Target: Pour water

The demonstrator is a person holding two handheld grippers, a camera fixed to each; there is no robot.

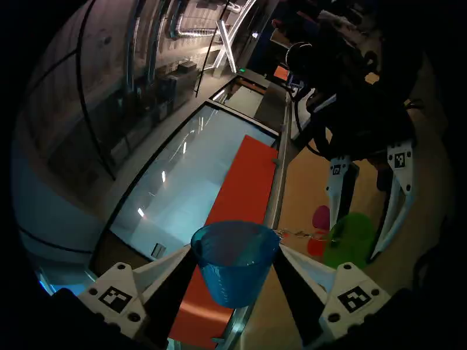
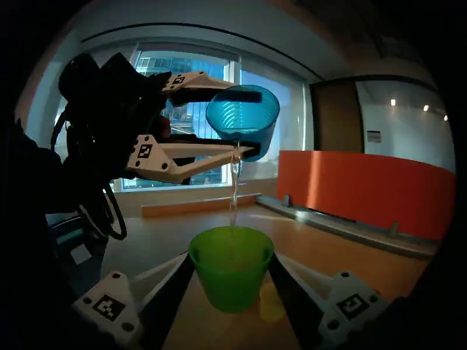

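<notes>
Blue translucent plastic cup [image 1: 235,268] is clamped between the two fingers of the left gripper [image 1: 235,251]. Both fingers press on its wall, spread no wider than the cup. In the right gripper view this cup is tipped, with its rim at the tip of the lower finger. A thin stream of water [image 2: 234,186] leaves that rim and falls straight down.

Green translucent plastic cup [image 2: 232,268] stands upright between the fingers of the right gripper [image 2: 232,259], gripped on both sides at cup width. The stream enters its open mouth. The blue cup hangs above the green cup's rim, not touching it.

Beyond the right fingers lie a wooden table top [image 2: 327,245] and an orange panel [image 2: 368,186].
</notes>
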